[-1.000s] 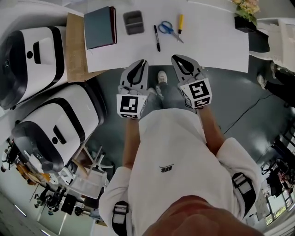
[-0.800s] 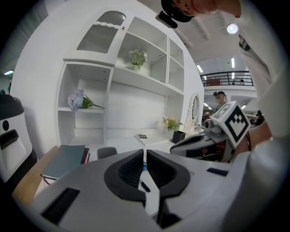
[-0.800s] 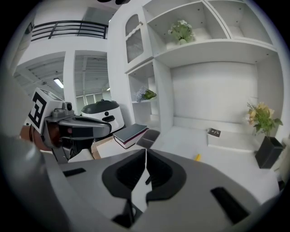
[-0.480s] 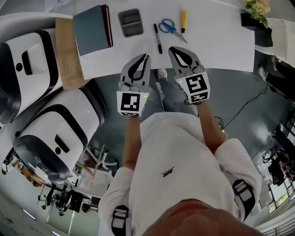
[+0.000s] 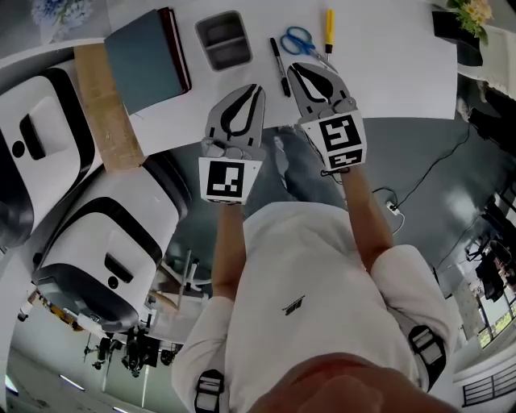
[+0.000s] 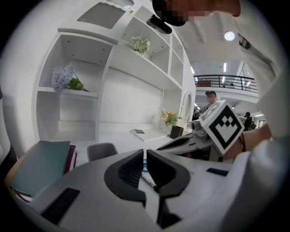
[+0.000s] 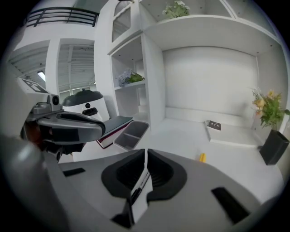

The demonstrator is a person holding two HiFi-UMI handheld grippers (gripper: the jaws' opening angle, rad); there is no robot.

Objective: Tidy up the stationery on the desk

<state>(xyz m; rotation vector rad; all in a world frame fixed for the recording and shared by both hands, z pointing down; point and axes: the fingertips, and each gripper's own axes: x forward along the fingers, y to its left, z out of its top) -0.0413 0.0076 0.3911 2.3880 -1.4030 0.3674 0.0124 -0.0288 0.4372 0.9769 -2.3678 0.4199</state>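
Note:
On the white desk (image 5: 387,73) lie a teal notebook (image 5: 145,56), a grey tray (image 5: 223,39), a black pen (image 5: 280,67), blue-handled scissors (image 5: 300,40) and a yellow tool (image 5: 329,26). My left gripper (image 5: 256,87) hovers at the desk's near edge, shut and holding nothing. My right gripper (image 5: 295,68) is shut and holding nothing, its tip over the desk just right of the pen. The left gripper view shows the notebook (image 6: 41,165), the tray (image 6: 102,151) and the left gripper (image 6: 145,152). The right gripper view shows the tray (image 7: 131,134), the yellow tool (image 7: 202,157) and the right gripper (image 7: 146,151).
Two white, black-trimmed machines (image 5: 97,242) stand left of me, beside a wooden board (image 5: 101,105). A potted plant (image 5: 459,24) sits at the desk's right end. White shelves (image 7: 204,27) rise behind the desk. A small dark booklet (image 7: 213,124) lies at the desk's back.
Both grippers have moved forward toward the desk. The right tip now reaches over the desk edge beside the pen. Both stay shut.

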